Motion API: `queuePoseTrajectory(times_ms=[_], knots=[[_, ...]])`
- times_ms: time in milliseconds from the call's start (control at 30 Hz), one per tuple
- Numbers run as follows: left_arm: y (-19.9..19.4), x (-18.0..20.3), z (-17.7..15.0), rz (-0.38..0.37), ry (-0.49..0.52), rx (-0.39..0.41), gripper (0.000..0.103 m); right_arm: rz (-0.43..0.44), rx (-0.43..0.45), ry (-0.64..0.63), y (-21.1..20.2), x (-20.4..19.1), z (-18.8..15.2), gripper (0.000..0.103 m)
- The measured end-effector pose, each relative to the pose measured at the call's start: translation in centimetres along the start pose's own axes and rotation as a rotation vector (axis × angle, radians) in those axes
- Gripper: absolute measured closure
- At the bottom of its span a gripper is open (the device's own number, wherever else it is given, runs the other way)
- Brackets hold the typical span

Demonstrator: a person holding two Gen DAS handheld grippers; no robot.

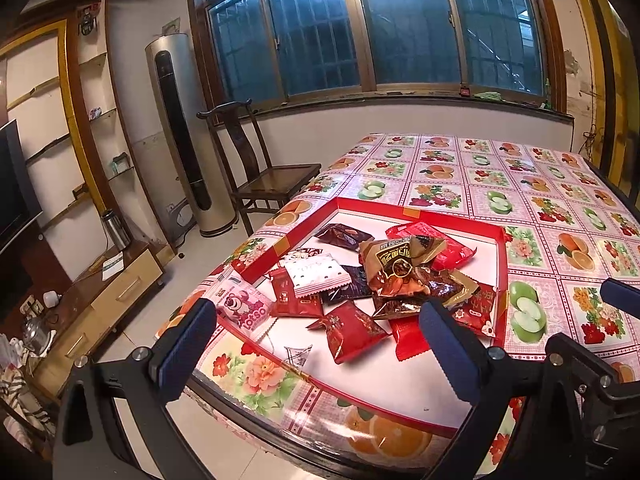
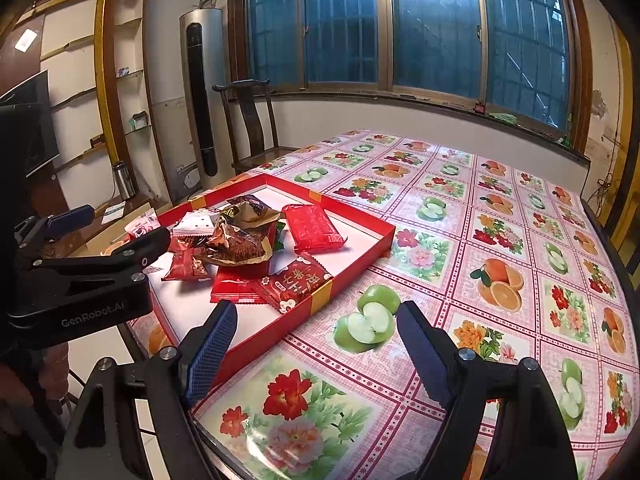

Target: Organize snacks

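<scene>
A shallow red tray (image 1: 502, 264) with a white floor lies on the table's near left part. In it sits a heap of snack packets: brown-gold ones (image 1: 400, 270), a red one (image 1: 438, 246), a white one (image 1: 316, 276) and a small red one (image 1: 348, 330). A pink Lotso packet (image 1: 246, 308) rests on the tray's left rim. My left gripper (image 1: 320, 332) hovers open over the tray's near side, nothing between its pads. My right gripper (image 2: 316, 340) stands open over the tablecloth beside the tray (image 2: 352, 264), empty. The red packet (image 2: 314, 226) and the brown-gold packets (image 2: 240, 240) also show there.
A glossy fruit-and-flower tablecloth (image 2: 500, 240) covers the table, bare to the right of the tray. A dark wooden chair (image 1: 260, 168) stands at the table's far left, beside a tall tower air conditioner (image 1: 180, 132). A low TV cabinet (image 1: 100, 300) lines the left wall.
</scene>
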State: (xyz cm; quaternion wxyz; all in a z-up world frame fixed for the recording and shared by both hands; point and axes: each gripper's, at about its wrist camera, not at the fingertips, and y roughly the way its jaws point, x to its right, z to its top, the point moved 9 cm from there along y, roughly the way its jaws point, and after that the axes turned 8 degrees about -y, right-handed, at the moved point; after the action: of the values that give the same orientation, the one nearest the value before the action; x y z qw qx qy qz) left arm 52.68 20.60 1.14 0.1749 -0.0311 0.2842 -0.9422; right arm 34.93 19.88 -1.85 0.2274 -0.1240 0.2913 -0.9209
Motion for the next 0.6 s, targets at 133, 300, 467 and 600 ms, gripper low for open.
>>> queuePoseTrajectory(times_ms=[133,300,467,600], knots=[[0.1,-0.1,0.0,0.007,-0.006,-0.002,0.002,0.0,0.002,0.003,0.0,0.1,0.0,0.017],[0.0,-0.5,0.2,-0.003,-0.033,-0.003,0.002,0.005,0.01,0.008,0.0,0.3,0.1,0.017],[-0.2,-0.9,0.5,0.002,-0.044,0.019,0.002,0.005,0.015,-0.004,-0.1,0.0,0.2,0.017],[-0.5,-0.7,1.0,-0.014,-0.043,0.043,0.002,0.008,0.017,-0.007,-0.2,-0.2,0.3,0.017]])
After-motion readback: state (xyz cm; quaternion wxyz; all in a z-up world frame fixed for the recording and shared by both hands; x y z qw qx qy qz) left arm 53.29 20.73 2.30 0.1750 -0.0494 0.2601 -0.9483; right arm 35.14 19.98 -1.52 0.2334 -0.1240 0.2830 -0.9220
